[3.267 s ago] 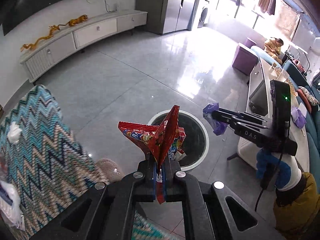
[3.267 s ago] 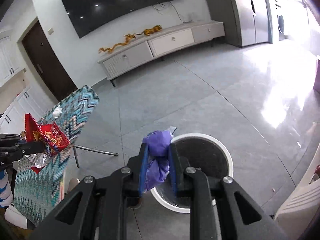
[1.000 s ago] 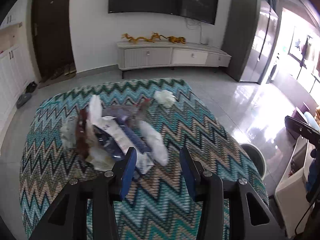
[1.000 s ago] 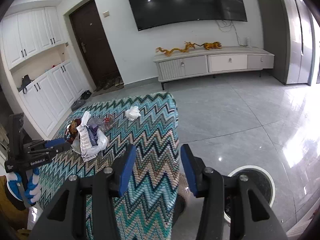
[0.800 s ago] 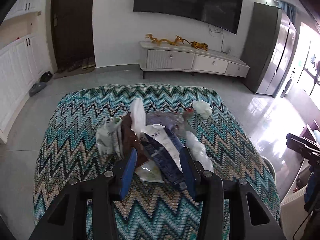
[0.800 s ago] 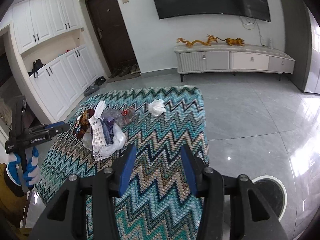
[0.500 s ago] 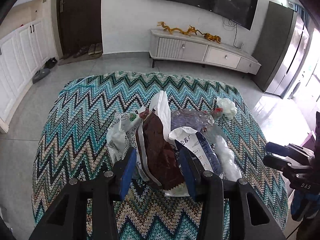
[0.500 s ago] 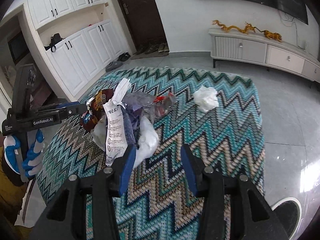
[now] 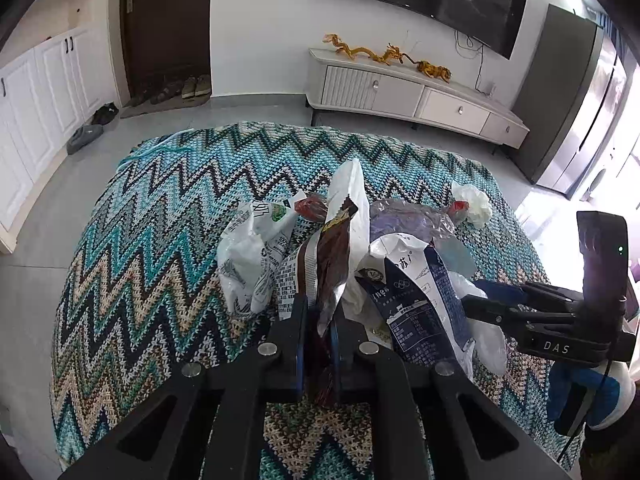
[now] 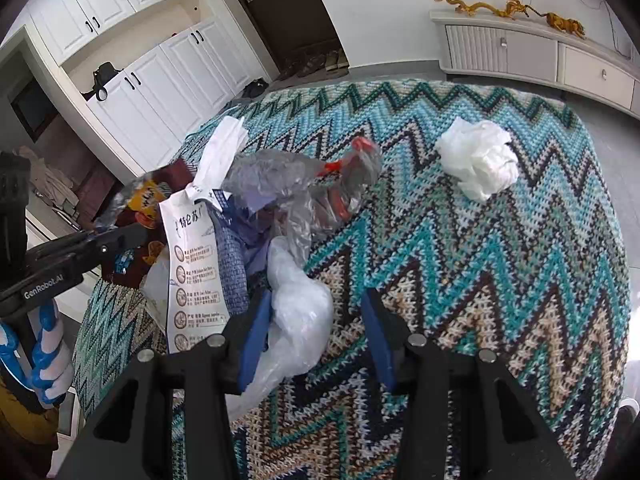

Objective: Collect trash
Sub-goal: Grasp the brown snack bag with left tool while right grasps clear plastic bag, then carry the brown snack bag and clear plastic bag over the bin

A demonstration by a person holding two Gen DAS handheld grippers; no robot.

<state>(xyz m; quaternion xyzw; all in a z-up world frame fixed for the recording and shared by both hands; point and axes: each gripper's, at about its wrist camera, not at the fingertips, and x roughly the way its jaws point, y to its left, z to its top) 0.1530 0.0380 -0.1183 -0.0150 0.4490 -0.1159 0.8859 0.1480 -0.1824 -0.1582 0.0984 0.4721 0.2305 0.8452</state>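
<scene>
A pile of trash lies on the zigzag-cloth table (image 10: 480,260). My left gripper (image 9: 318,312) is shut on a brown snack wrapper (image 9: 332,264) standing up from the pile; in the right wrist view the left gripper (image 10: 136,232) reaches in from the left. My right gripper (image 10: 316,304) straddles a clear plastic bag (image 10: 300,308) with its jaws closing; the left pad touches the bag and the right pad is apart from it. A blue-and-white pouch (image 9: 416,292), a crushed clear bottle (image 10: 312,176) and a white printed bag (image 9: 252,252) are in the pile. A crumpled white tissue (image 10: 478,160) lies apart.
A low TV cabinet (image 9: 412,92) with golden dragon figures stands by the far wall under a big screen. White cupboards (image 10: 140,80) line the left wall, with shoes (image 9: 192,86) by a dark door. A gloved hand (image 10: 44,344) holds the left gripper.
Both grippers came down onto the pile. The left jaws closed on the brown wrapper that stood between them. The right gripper swung in over the table and now straddles the clear bag.
</scene>
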